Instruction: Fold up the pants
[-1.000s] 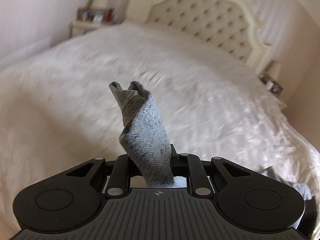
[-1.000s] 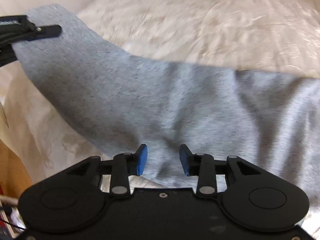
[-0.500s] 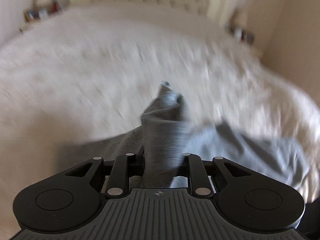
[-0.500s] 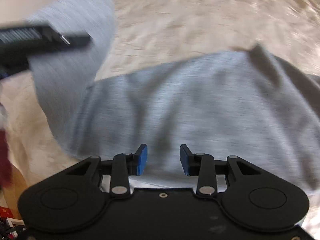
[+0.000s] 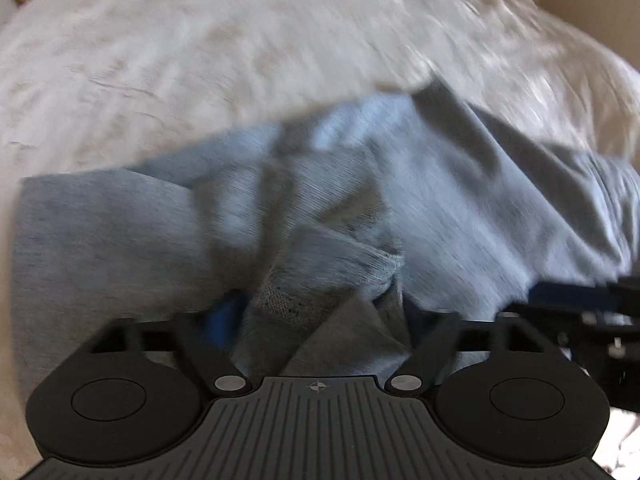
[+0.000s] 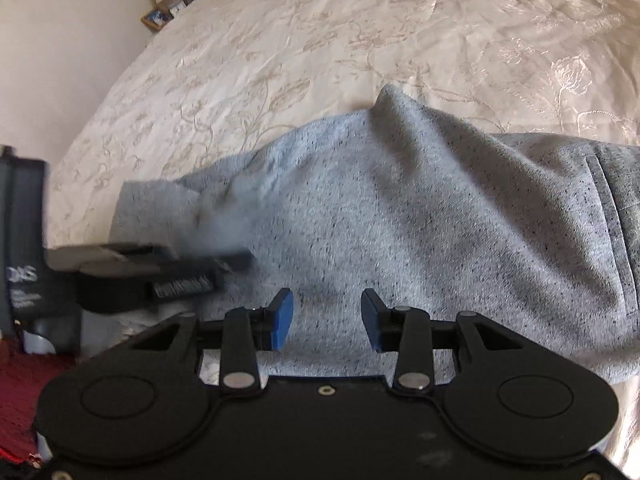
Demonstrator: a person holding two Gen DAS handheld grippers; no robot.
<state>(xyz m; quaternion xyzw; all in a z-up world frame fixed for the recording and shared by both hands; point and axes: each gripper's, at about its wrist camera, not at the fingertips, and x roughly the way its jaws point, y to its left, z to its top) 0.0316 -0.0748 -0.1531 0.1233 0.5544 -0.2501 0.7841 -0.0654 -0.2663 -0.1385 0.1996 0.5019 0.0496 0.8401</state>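
From your left wrist view, the left tongs point(image 5: 320, 316) have just been opening and stand wide, a bunched fold of the grey pants point(image 5: 460, 200) lying loose between the fingers; the picture is blurred. The pants lie on the cream bed point(image 5: 200, 60). From your right wrist view, sharper, the right tongs point(image 6: 326, 324) are partly open over the pants point(image 6: 420, 220), gripping nothing; the left tongs point(image 6: 176, 276) show at the left edge.

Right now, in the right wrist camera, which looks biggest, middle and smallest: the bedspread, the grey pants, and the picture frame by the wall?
1. bedspread, though its far part stretches away.
2. grey pants, near the camera, so almost as big.
3. picture frame, tiny and far off.
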